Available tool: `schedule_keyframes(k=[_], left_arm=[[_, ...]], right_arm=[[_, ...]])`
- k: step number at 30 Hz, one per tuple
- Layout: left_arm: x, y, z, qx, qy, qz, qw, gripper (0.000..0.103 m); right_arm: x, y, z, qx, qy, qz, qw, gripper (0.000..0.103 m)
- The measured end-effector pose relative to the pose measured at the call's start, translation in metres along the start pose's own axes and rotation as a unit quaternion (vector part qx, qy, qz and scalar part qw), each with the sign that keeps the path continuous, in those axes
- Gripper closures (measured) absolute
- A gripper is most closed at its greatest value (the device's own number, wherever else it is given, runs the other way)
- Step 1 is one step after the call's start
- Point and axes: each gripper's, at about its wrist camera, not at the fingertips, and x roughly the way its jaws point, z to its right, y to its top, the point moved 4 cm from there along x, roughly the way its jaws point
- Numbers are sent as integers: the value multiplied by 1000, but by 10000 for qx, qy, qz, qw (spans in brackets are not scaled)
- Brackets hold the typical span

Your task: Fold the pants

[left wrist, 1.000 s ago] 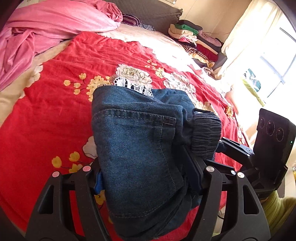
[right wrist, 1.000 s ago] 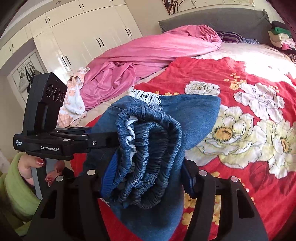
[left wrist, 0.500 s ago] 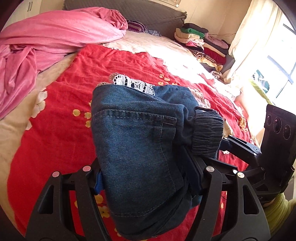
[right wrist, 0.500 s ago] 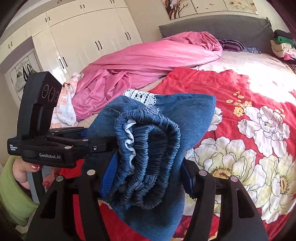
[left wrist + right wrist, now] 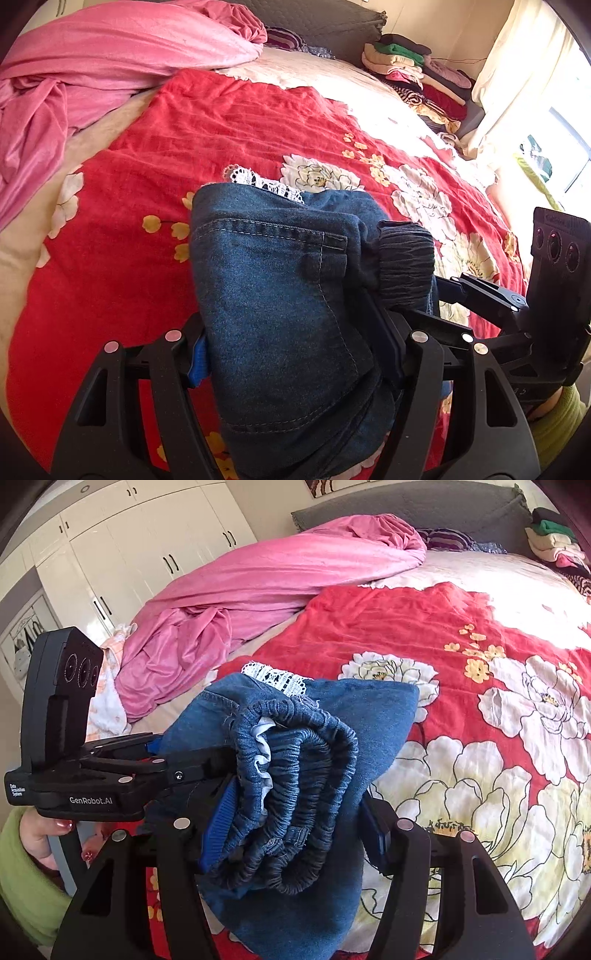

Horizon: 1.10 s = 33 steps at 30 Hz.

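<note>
Between the fingers of both grippers, a folded bundle of denim pants (image 5: 280,302) is hanging above a red floral bedspread (image 5: 236,125). The left gripper (image 5: 295,354) is clamping the seamed side and the right gripper (image 5: 291,830) is clamping the bunched elastic waistband (image 5: 295,797), each closed tight on cloth. The bundle's long axis is probably running forward beyond the fingertips, toward its lace trim (image 5: 275,677), with neither hand clearly nearer the bed.

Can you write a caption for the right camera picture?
Right hand-held gripper clamps folded denim pants above a red floral bedspread.
</note>
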Motion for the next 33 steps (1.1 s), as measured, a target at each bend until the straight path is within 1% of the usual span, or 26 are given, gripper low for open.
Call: schedule_keyframes(k=[4, 5, 7, 8, 10, 12, 16, 18, 19, 22, 28, 33], left_arm=[[7, -8, -7, -45, 78, -90, 9999, 41], [8, -10, -9, -63, 96, -103, 9999, 39], [9, -12, -12, -86, 129, -110, 9998, 33], [8, -13, -13, -87, 150, -101, 9998, 29], [8, -15, -14, -81, 180, -101, 9998, 24], [8, -17, -15, -87, 220, -108, 9997, 21], [6, -19, -18, -123, 248, -116, 9996, 15], [3, -20, -18, -130, 259, -92, 9995, 13], [2, -21, -18, -133, 265, -75, 9995, 12], [-2, -24, -19, -144, 330, -26, 9993, 10], [-10, -26, -18, -128, 434, 51, 9990, 10], [-20, -29, -17, -142, 442, 133, 9988, 10]], right_arm=[[6, -4, 6, 124, -80, -101, 9998, 40], [7, -5, 7, 134, -111, -125, 9998, 38], [8, -6, 9, 162, -231, -167, 9995, 29], [8, -6, 9, 168, -322, -180, 9992, 28], [8, -7, 11, 177, -402, -172, 9989, 22], [7, -7, 13, 190, -553, -189, 9981, 18], [5, -9, 14, 206, -660, -156, 9975, 17], [3, -11, 14, 173, -769, -127, 9968, 11], [1, -11, 14, 162, -836, -103, 9963, 11], [-3, -11, 16, 238, -857, -47, 9960, 10], [-16, -14, 18, 335, -972, 90, 9947, 8], [-27, -15, 17, 364, -1043, 182, 9937, 6]])
